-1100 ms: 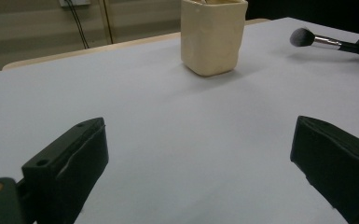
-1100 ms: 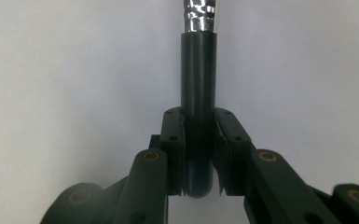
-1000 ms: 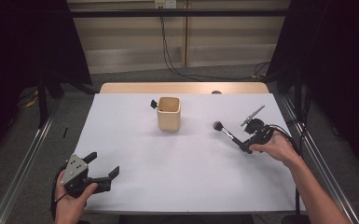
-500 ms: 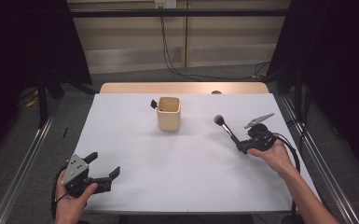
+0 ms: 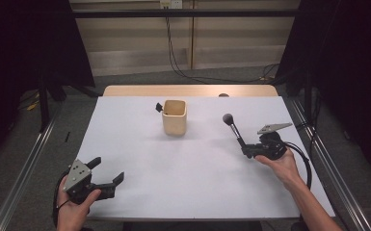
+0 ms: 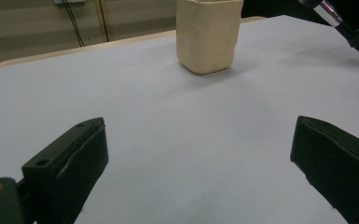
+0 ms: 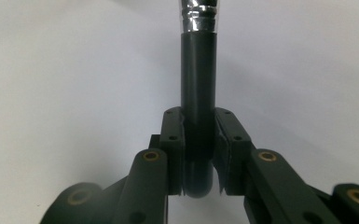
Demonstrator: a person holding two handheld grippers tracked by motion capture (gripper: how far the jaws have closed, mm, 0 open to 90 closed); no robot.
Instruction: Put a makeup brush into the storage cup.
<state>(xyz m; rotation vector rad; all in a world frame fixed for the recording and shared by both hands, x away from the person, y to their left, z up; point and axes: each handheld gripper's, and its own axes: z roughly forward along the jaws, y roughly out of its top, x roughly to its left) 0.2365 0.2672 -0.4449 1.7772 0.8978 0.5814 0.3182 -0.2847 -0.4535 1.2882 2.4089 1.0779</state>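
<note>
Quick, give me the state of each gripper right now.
Left gripper: open, jaws wide apart, nothing between them.
Right gripper: closed on the black handle of the makeup brush.

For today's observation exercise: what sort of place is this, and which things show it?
Probably a lab recording station: a white table framed by dark curtains, cables along the back wall, and hand-held grippers, left gripper and right gripper.
</note>
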